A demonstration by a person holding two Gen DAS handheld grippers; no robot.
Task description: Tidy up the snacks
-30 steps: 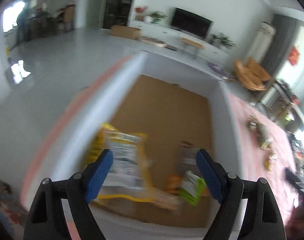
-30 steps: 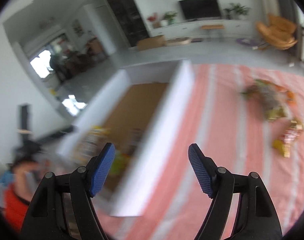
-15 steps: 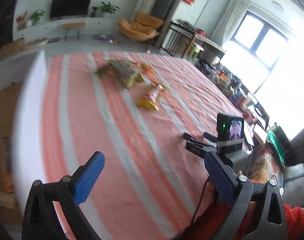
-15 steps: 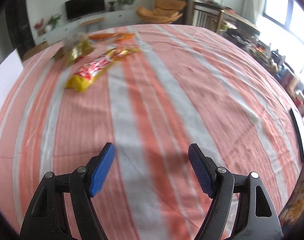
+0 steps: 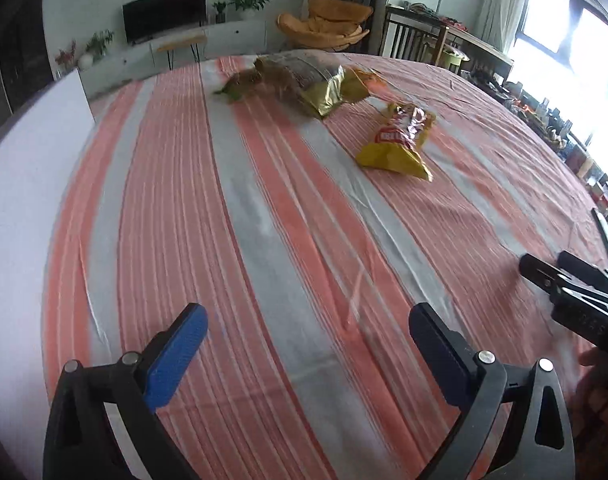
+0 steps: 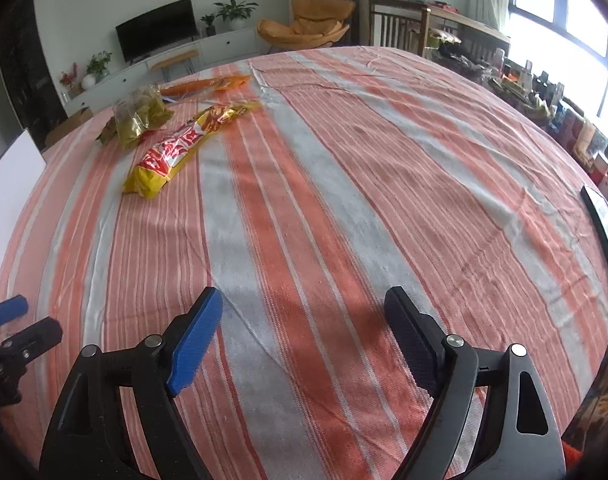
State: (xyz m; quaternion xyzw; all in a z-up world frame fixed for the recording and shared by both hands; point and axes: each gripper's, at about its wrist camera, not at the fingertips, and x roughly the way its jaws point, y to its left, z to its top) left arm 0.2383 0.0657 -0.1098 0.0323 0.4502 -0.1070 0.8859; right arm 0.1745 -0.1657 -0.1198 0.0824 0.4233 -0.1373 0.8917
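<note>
Snack bags lie at the far end of an orange-and-grey striped tablecloth. A yellow and red bag lies nearest; beyond it sit a gold and clear bag and a flat orange packet. My left gripper hangs wide open over bare cloth, well short of the bags. My right gripper is also empty over the cloth, its jaws opening. Each gripper shows at the edge of the other's view.
A white box wall borders the table's left side. A dark flat device lies at the right edge. A TV stand, plants, an orange chair and shelves stand behind the table.
Both grippers swung away from the white cardboard box holding snacks and now face down over the striped cloth. The left one let go of its bag and opened; the right one widened.
</note>
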